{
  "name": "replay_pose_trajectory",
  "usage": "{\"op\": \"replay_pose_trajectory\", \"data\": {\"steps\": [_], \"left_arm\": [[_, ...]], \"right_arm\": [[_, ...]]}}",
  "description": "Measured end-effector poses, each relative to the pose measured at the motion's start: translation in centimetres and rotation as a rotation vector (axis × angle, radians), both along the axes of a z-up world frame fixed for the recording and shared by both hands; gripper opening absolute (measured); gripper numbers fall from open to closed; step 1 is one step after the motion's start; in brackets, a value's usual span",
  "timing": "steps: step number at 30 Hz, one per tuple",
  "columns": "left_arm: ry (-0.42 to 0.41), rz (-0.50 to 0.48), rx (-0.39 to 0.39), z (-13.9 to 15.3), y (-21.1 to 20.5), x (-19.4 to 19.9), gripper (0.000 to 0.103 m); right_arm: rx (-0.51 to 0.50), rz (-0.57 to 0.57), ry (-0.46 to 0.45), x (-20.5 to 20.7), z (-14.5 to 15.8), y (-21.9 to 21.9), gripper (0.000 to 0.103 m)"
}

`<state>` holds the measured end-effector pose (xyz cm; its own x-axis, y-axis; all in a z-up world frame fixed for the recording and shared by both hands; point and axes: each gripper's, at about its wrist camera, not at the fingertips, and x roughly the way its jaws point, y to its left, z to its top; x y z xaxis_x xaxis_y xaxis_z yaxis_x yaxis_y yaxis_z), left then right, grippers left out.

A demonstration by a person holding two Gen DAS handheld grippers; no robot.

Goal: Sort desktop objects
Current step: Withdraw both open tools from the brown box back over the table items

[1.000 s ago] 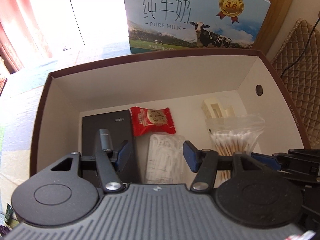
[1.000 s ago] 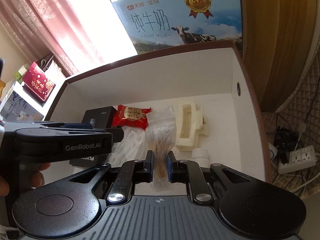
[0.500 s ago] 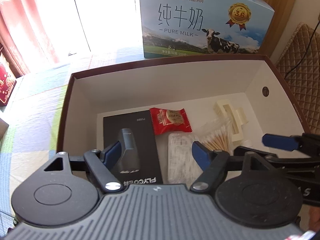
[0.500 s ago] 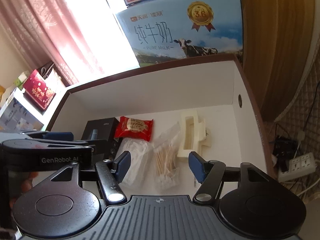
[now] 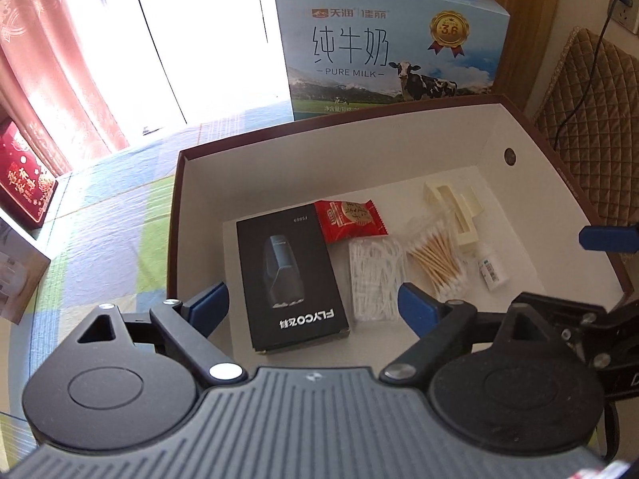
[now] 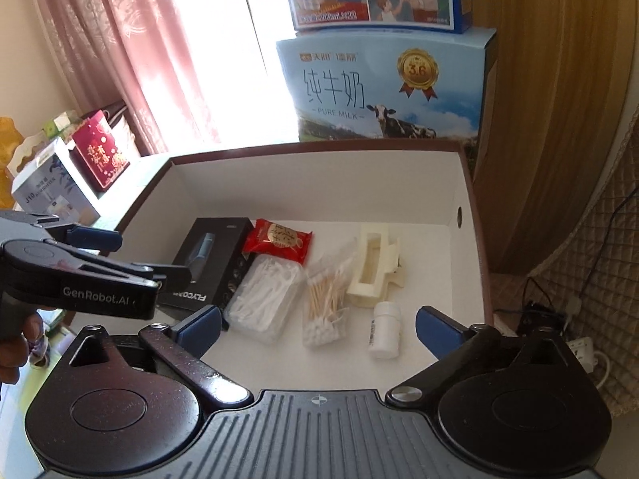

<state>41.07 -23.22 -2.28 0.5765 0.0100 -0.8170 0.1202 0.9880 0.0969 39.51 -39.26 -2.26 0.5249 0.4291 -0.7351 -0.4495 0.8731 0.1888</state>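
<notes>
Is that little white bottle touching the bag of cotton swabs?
Apart. In the right wrist view, bare box floor shows between the white bottle and the bag of cotton swabs; the left wrist view shows a gap too.

Six things lie flat on the white floor of the brown-rimmed box (image 5: 177, 215). By its left wall lies a black FLYCO carton (image 5: 289, 279), with a red snack packet (image 5: 349, 219) at the carton's far right corner. A clear case of white floss picks (image 5: 373, 279) comes next, then a bag of cotton swabs (image 5: 437, 261), a cream hair claw (image 5: 455, 211) and a small white bottle (image 5: 493, 269) on its side.
</notes>
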Motion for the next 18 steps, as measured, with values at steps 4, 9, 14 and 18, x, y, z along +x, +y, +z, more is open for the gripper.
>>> {"op": "replay_pose_trajectory", "data": {"steps": [4,9,14,18], "left_arm": [[0.003,0.004,0.001,0.4,0.3,-1.4,0.094],[-0.006,0.007,0.000,1.0,0.7,-3.3,0.094],[-0.012,0.015,0.000,1.4,1.1,-5.2,0.095],[-0.015,0.038,-0.008,1.5,1.7,-7.3,0.095]], "right_arm": [[-0.007,-0.006,-0.017,-1.3,0.7,-0.2,0.101],[-0.003,-0.014,-0.025,-2.8,1.3,-0.3,0.101],[0.009,-0.017,-0.029,-4.1,2.0,-0.5,0.101],[0.022,-0.025,-0.026,-5.5,2.4,-0.5,0.101]]}}
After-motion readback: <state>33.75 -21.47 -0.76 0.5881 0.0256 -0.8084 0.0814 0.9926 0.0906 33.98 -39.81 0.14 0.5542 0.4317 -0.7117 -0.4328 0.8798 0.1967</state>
